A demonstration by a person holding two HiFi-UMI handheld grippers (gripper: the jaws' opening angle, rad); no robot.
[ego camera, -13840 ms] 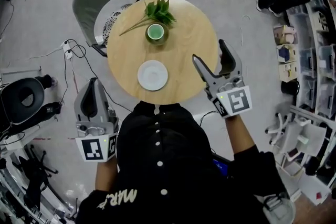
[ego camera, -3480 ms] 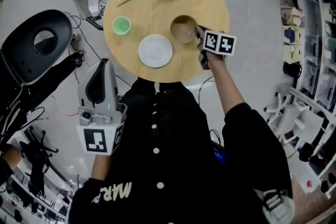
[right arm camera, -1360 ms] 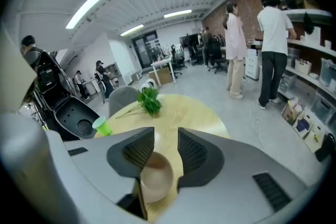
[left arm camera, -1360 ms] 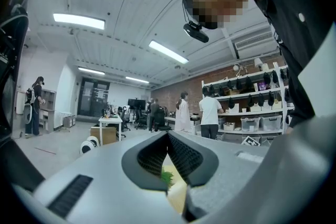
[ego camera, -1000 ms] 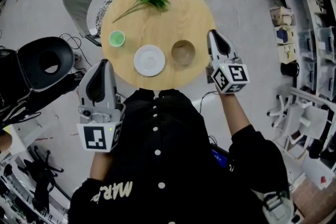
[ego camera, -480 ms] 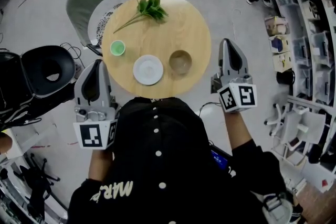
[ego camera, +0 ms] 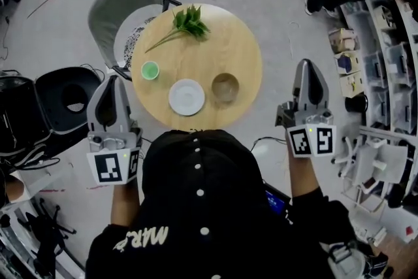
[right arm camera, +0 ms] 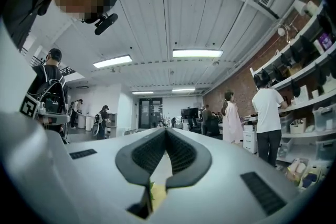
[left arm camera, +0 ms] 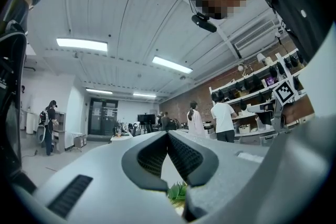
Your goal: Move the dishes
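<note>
A small green cup (ego camera: 150,70), a round white plate (ego camera: 187,97) and what looks like a brown bowl (ego camera: 225,87) sit in a row on the round wooden table (ego camera: 241,42). The left gripper (ego camera: 111,79) and right gripper (ego camera: 308,65) flank the table, fingers clenched on nothing.

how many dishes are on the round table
3: a green cup near the left edge of the table, a white plate at its near edge, a brown bowl right of the plate. None seem hidden.
</note>
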